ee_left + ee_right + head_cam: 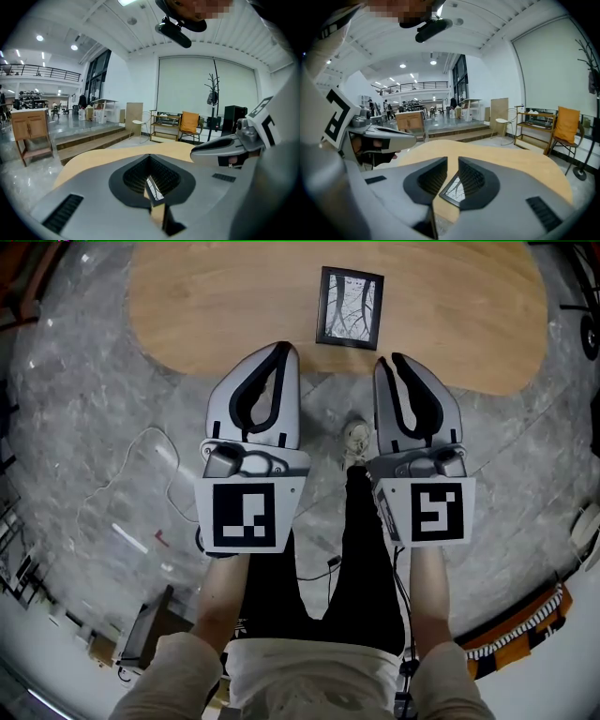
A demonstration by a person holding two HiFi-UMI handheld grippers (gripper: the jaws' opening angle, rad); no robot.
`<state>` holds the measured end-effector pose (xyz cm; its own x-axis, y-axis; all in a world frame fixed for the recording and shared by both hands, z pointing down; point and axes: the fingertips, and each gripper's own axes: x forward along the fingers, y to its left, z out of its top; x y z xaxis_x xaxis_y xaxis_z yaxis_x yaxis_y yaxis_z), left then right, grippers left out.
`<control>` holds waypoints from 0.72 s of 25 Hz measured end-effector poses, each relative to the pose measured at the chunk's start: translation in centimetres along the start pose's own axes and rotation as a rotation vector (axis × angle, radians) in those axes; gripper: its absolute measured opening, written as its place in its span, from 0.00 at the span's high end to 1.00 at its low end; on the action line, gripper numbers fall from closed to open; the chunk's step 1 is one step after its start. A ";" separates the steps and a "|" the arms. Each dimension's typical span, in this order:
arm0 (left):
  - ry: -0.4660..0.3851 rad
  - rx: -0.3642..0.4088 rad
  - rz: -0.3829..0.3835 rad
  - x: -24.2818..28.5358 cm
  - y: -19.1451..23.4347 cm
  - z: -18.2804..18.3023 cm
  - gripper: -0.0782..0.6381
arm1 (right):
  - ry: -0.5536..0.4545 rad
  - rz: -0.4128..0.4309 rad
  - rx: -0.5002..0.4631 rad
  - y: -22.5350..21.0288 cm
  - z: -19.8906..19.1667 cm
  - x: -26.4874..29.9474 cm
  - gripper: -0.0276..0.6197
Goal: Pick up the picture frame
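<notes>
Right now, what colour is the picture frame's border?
Black; the picture frame shows best in the head view.

Bright, even indoor light from ceiling lamps (40, 38) and tall glazing (96, 75) — shadows soft, faint. Fisheye bending and dark vignetting at every edge; the gripper views blur close up, while the picture frame (350, 307) reads sharp.

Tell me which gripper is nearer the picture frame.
Right. The right gripper nearly reaches the picture frame at its right corner; the left gripper sits farther off leftward.
</notes>
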<state>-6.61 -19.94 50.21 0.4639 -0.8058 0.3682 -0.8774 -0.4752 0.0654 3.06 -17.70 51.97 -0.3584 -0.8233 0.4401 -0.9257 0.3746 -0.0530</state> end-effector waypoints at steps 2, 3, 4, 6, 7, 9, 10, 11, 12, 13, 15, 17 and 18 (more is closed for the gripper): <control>0.009 0.006 -0.002 0.0 0.1 -0.2 0.88 | 0.006 0.045 -0.056 0.4 0.0 0.8 0.67; 0.012 0.006 -0.002 0.1 0.2 -0.3 0.88 | 0.014 0.067 -0.118 0.6 -0.2 1.4 0.53; 0.015 0.006 -0.001 0.1 0.3 -0.5 0.88 | 0.045 0.090 -0.202 0.9 -0.8 1.8 0.45; 0.020 0.004 0.004 0.2 0.7 -0.9 0.88 | 0.164 0.128 -0.393 1.4 -3.0 2.7 0.32; 0.022 0.001 0.008 0.2 0.9 -1.1 0.88 | 0.217 0.137 -0.489 1.6 -4.3 3.2 0.27; 0.024 -0.005 0.016 0.2 1.2 -1.5 0.88 | 0.283 0.149 -0.677 1.9 -6.5 4.2 0.20; 0.025 -0.009 0.019 0.2 1.3 -1.7 0.88 | 0.309 0.160 -0.752 2.1 -7.6 4.6 0.19; 0.027 -0.013 0.021 0.1 1.4 -1.9 0.88 | 0.332 0.175 -0.804 2.3 -8.5 5.0 0.19; 0.028 -0.016 0.022 0.0 1.4 -2.0 0.88 | 0.353 0.191 -0.837 2.6 -9.5 5.4 0.19; 0.030 -0.018 0.021 -0.1 1.4 -2.1 0.88 | 0.374 0.207 -0.860 2.8 -10.3 5.7 0.19; 0.037 -0.017 0.018 -0.3 1.4 -2.4 0.88 | 0.417 0.236 -0.898 3.0 -12.0 6.5 0.19; 0.043 -0.015 0.015 -0.4 1.5 -2.8 0.88 | 0.455 0.260 -0.931 3.1 -13.5 7.4 0.19; 0.045 -0.015 0.015 -0.4 1.5 -3.0 0.88 | 0.473 0.269 -0.945 3.2 -14.3 7.8 0.19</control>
<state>-8.49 -19.28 52.90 0.4449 -0.7961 0.4102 -0.8862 -0.4576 0.0732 -0.94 -16.84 68.09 -0.2651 -0.4941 0.8280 -0.2842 0.8606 0.4225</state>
